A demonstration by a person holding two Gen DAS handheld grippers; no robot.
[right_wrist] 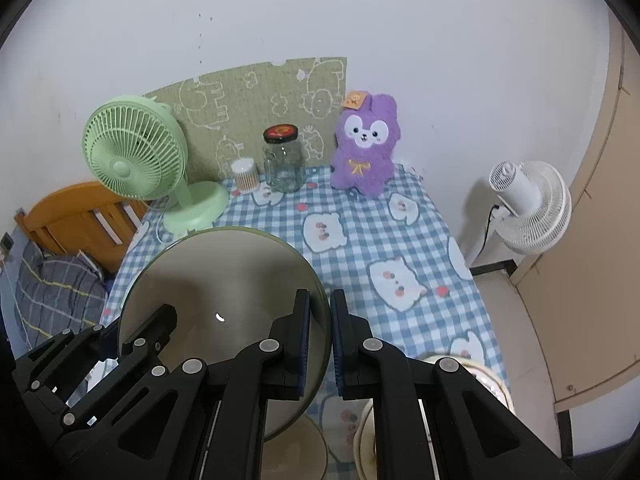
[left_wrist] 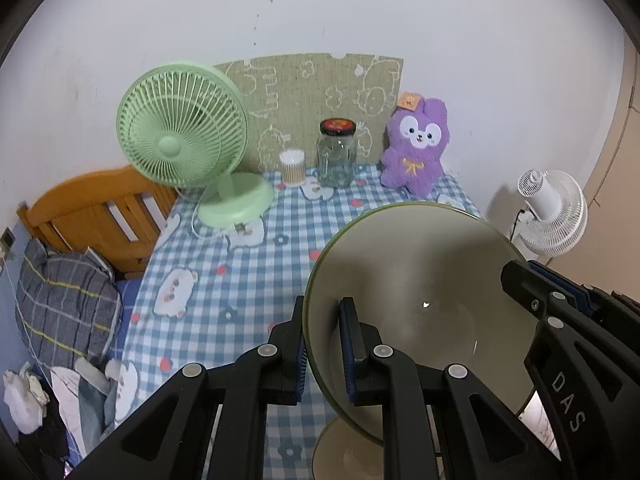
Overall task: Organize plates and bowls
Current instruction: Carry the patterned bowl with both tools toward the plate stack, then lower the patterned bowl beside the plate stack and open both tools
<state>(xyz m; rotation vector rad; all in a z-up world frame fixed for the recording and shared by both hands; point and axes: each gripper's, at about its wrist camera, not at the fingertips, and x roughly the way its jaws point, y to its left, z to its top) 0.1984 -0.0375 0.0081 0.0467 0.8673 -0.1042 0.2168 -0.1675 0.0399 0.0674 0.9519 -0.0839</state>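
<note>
Both sets of jaws are pinching the same olive-rimmed plate (left_wrist: 420,300): the left gripper (left_wrist: 323,350) has one pad on each face of its left edge, and the right gripper (right_wrist: 320,344) clamps the opposite edge the same way, its blue pads nearly together with only the thin rim between them. The plate hangs tilted above the near end of the checked tablecloth (left_wrist: 248,280), its pale face turned toward the cameras. Below it, a second plate (right_wrist: 296,452) of similar colour lies flat on the cloth, and just beside that, at the right wrist view's lower edge, sits what looks like a patterned bowl (right_wrist: 472,376), partly hidden behind the right gripper's linkage. At the far end of the table stand a green fan (left_wrist: 188,148), a glass jar (left_wrist: 337,154), a small tub of cotton swabs (left_wrist: 292,166) and a purple plush rabbit (left_wrist: 416,148), all well apart from the held plate. The main risk appears to be the two-handed hold itself: if the hands drift apart or twist unevenly, the smooth glazed rim could slide out of one pair of pads and the plate would swing or drop onto the plate beneath, likely chipping both. Lowering it at this tilt could also land one edge first and knock the neighbouring bowl.
</note>
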